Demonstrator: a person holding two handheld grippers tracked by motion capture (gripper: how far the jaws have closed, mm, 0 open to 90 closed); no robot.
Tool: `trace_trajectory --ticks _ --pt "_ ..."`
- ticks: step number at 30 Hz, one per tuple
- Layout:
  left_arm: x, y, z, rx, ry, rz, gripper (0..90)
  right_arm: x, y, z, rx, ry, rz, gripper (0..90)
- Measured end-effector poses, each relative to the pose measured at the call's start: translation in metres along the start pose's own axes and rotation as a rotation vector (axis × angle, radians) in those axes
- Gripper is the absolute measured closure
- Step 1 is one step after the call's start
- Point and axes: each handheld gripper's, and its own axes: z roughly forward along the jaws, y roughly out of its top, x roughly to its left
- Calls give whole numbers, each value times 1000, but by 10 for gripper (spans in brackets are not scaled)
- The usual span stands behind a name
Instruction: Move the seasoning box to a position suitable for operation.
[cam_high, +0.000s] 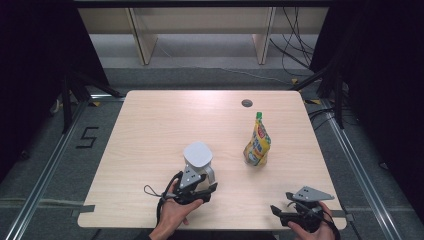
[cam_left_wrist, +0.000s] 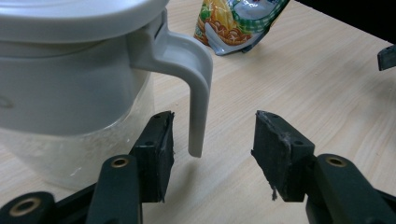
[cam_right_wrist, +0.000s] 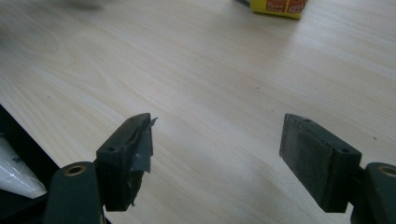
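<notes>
A: Where do we have the left gripper (cam_high: 196, 188) right now?

B: At the near side of the table (cam_high: 150, 130), left of centre, right up against the white jug (cam_high: 198, 159). In the left gripper view the jug's handle (cam_left_wrist: 198, 88) hangs down between our two jaws, nearer the left one, but neither pad presses on it (there is table showing on both sides of the handle's tip). So we call the jaws apart, with the handle between them and nothing clamped.

A: And the jug itself?

B: Upright, lid (cam_left_wrist: 70, 16) on, standing on the table just beyond our left hand (cam_high: 175, 212); its lower part looks cloudy and see-through in the left gripper view.

A: What about our other side?

B: The right gripper (cam_high: 300, 210) sits at the near right corner, well apart from the jug. Its jaws stand wide with only bare wood between them. A scrap of tape hangs off the left pad.

A: Anything else on the table?

B: A yellow pouch (cam_high: 257, 145) with a green cap, upright, to the right of the jug and farther back.
</notes>
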Motion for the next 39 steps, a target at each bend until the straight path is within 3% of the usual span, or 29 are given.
trace_trajectory --ticks 1,4,5,8,10,13,15,16,18,20,21,22,23,24,26,27,28,30,34,35,37,39 --pt "0 1 1 1 1 -9 473 -2 0 0 -4 -13 -28 266" --pt "3 4 3 -1 11 0 489 -2 0 0 -3 -12 -27 266" --pt "3 5 6 -8 -1 -7 509 0 0 0 -1 2 -3 266" --pt "4 7 7 -9 2 6 535 1 0 0 10 8 10 266" --pt "5 9 9 0 3 9 573 0 0 0 11 -2 -9 266" --pt "6 10 13 -10 -14 -6 621 1 0 1 11 11 9 266" --pt "7 11 14 -3 -7 1 635 -3 0 1 -9 5 -40 266" --pt "6 12 15 0 -6 6 641 -3 0 1 -8 2 -40 266" --pt "6 12 17 2 -1 17 655 1 0 0 16 12 10 266" --pt "4 12 18 6 0 20 685 0 0 0 11 0 -9 266" --pt "4 12 18 4 6 31 701 1 0 0 15 5 15 266" --pt "4 13 17 9 12 32 726 -2 0 1 7 5 -18 266" --pt "4 12 18 10 12 30 742 1 0 0 14 6 14 266" --pt "4 12 17 4 21 34 767 0 0 1 1 5 -4 266" --pt "4 11 16 3 23 38 784 1 0 1 12 14 13 266" --pt "4 11 16 3 25 41 786 -2 0 1 0 0 -24 266" --pt "4 10 16 -4 16 38 786 -2 0 1 0 0 -24 266" --pt "7 11 11 14 0 73 784 0 0 0 2 5 5 266" --pt "11 5 -2 32 -34 67 764 -2 0 0 3 -7 -14 266" --pt "10 3 -5 28 -41 42 758 -3 0 0 4 -10 -17 266" --pt "14 -1 -15 43 -53 35 745 -3 0 0 2 -8 -15 266" --pt "20 -5 -26 49 -60 63 731 -3 0 0 3 -9 -15 266"
